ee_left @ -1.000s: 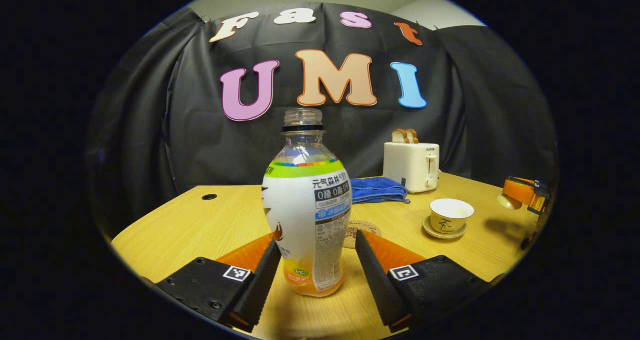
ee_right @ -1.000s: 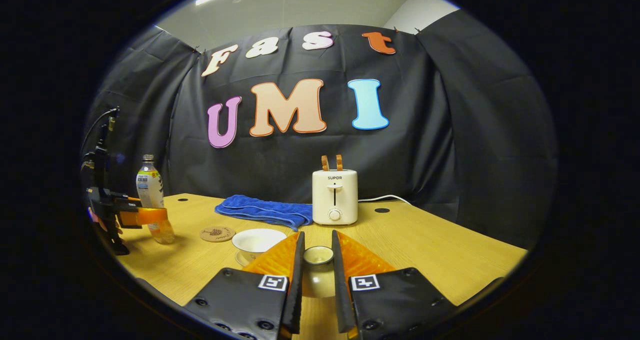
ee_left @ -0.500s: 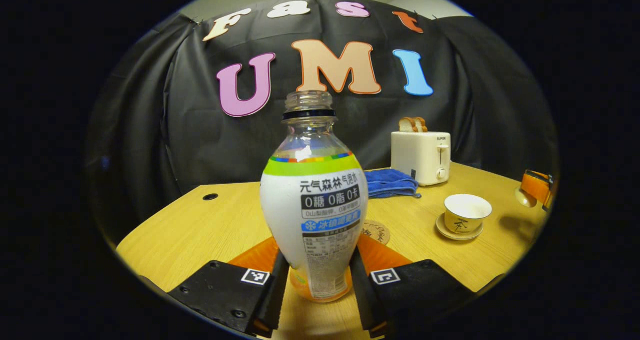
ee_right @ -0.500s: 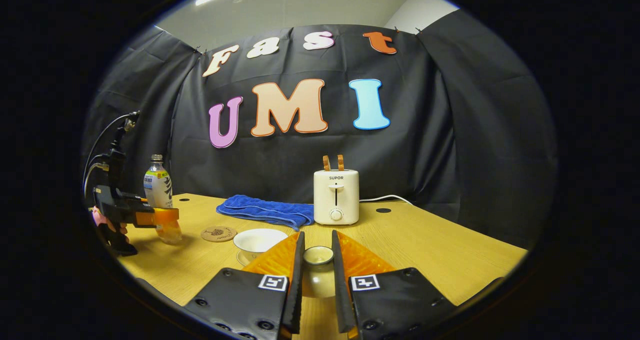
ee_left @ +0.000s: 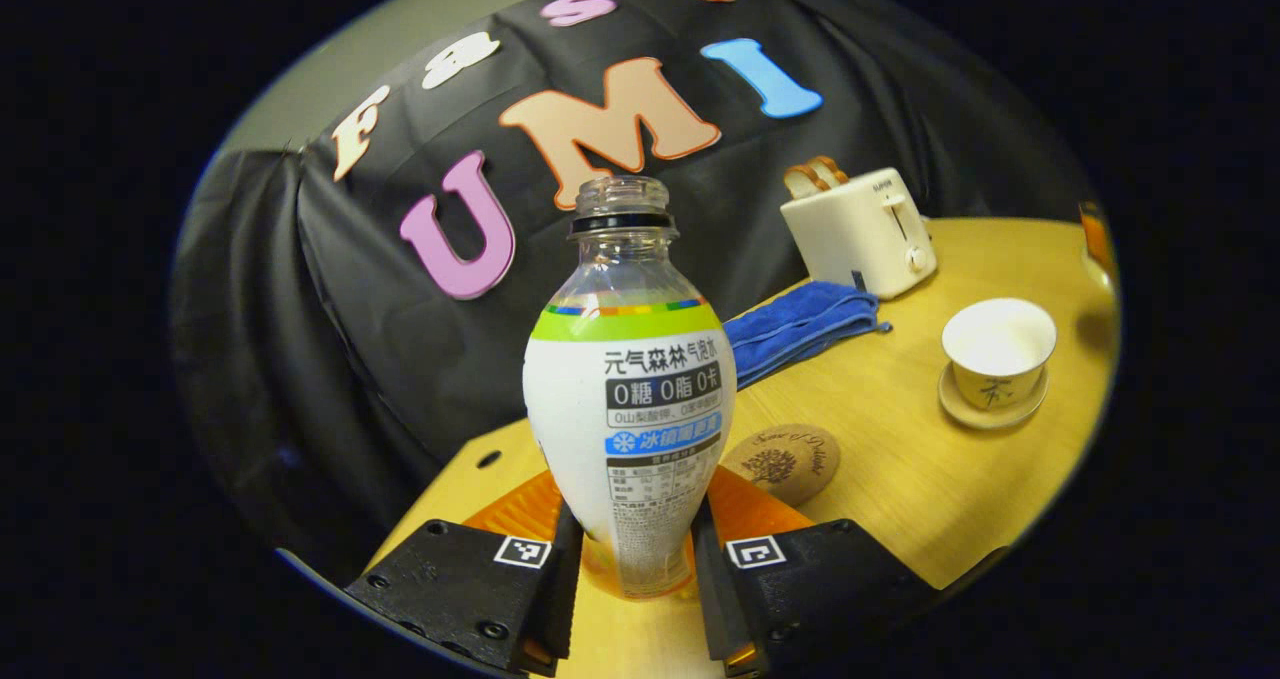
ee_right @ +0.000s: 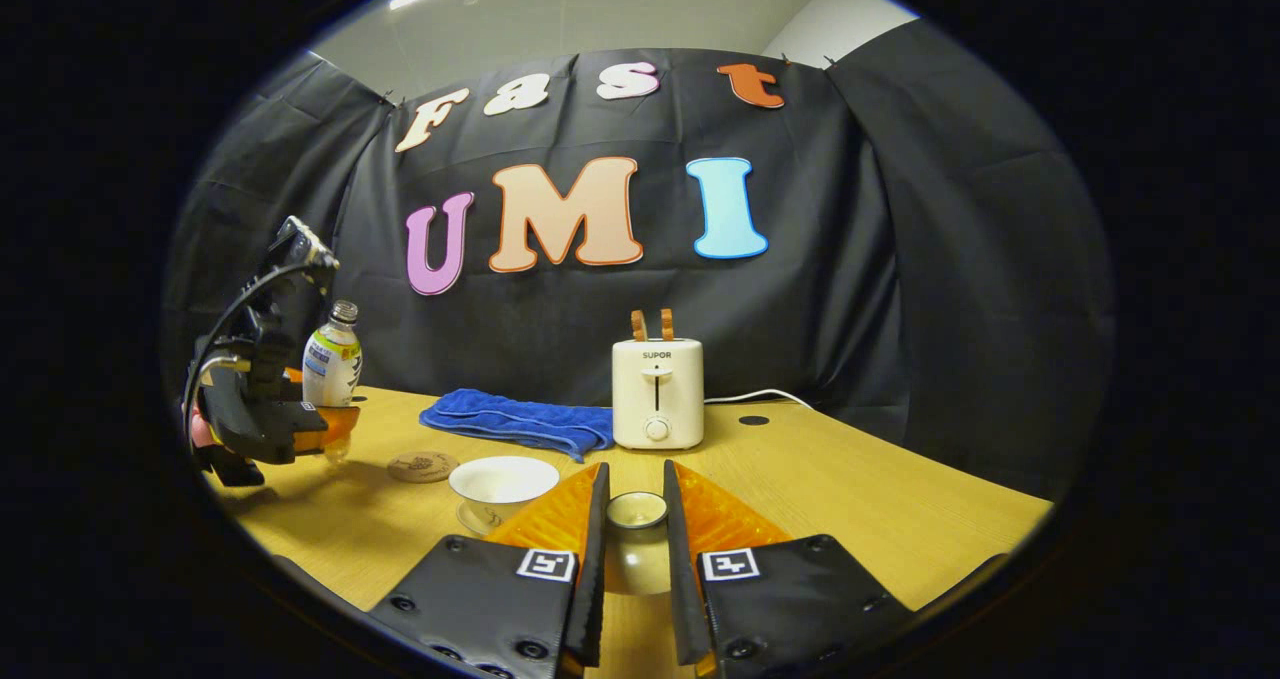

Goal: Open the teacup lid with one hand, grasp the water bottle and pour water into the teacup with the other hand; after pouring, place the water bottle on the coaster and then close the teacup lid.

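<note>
A: Wood, light and yellow, is what the table is made of. What is on it?

B: A white teacup sits on its little saucer. It has no lid on, and you can see inside it. A round coaster lies close by, on the bare table. In the left gripper view the coaster is between the bottle and the teacup.

A: Where is the water bottle?

B: The left gripper has it. Both fingers press on the low part of the bottle, one on each side. The bottle has no cap on. There is a bit of orange drink at the bottom. In the right gripper view the bottle is far to the left, and it leans a little toward the middle of the table. I cannot tell if it touches the table.

A: And the lid?

B: The right gripper holds it. Its fingers are closed on the lid from both sides. The lid is just beside the teacup, a bit to the right of it and nearer the camera.

A: What else is there?

B: A blue towel lies at the back. A white toaster stands next to it, with two slices of bread sticking up. Behind it all hangs a black cloth wall.
</note>
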`<act>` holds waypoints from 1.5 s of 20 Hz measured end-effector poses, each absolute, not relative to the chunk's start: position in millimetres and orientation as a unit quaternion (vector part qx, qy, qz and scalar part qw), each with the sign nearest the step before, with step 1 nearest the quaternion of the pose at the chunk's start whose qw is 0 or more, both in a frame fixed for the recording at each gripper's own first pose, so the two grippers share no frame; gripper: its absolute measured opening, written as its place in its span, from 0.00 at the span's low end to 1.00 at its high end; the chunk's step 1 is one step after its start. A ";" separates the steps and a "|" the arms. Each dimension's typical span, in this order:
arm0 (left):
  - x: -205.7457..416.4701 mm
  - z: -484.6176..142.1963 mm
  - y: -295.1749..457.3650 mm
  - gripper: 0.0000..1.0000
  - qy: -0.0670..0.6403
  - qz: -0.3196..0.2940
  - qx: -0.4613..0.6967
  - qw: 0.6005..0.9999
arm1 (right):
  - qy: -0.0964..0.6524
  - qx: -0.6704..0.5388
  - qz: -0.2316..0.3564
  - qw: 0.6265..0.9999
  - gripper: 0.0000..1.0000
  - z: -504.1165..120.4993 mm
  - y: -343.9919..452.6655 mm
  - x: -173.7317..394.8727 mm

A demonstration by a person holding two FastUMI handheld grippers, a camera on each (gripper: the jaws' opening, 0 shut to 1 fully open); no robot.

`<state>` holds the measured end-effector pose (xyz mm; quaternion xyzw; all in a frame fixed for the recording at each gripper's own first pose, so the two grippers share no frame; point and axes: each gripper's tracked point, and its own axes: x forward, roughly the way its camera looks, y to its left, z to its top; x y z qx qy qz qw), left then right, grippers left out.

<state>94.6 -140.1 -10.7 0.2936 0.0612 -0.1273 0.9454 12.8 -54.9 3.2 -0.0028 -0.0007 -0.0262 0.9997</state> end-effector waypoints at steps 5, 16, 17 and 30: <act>101.9 7.1 -155.1 0.48 0.023 -0.120 0.469 0.875 | -0.001 -0.004 -0.053 0.999 0.31 3.9 -86.0 16.0; 92.7 8.4 -185.5 0.47 -0.016 -0.145 0.672 0.726 | -0.002 -0.005 -0.072 0.997 0.31 5.1 -111.3 18.3; 92.4 9.1 -187.2 0.47 -0.020 -0.146 0.684 0.715 | -0.001 -0.005 -0.072 0.997 0.32 3.9 -112.3 18.0; 101.5 17.4 -215.4 0.48 -0.062 -0.152 0.793 0.587 | -0.002 -0.005 -0.073 0.997 0.31 5.4 -113.8 18.8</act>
